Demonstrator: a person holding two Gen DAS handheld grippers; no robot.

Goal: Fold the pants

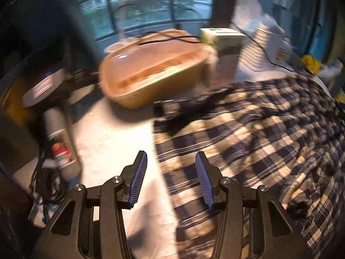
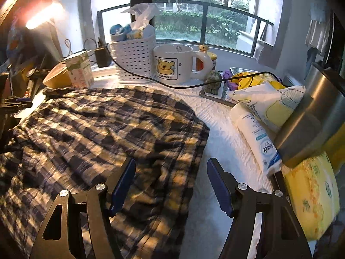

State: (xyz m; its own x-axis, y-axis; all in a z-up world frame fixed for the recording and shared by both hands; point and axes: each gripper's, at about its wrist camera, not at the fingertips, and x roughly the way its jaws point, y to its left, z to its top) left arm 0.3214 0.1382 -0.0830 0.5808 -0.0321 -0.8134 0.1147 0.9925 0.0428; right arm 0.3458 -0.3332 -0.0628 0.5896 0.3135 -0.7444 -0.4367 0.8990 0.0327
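Railed window [image 2: 202, 21] w/ greenery outside — lamp [image 2: 43, 15] glowing, white tabletop [image 2: 224, 142].

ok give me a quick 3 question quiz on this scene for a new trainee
1. True or false: the left gripper is shut on the pants.
2. Which stands just left of the mug in the right wrist view? A) basket B) carton C) bottle
3. Fill in: the black cable runs across in front of the ____.

Key
1. False: both its jaws and those of the right gripper stand open, holding nothing.
2. A, the white basket.
3. Mug.
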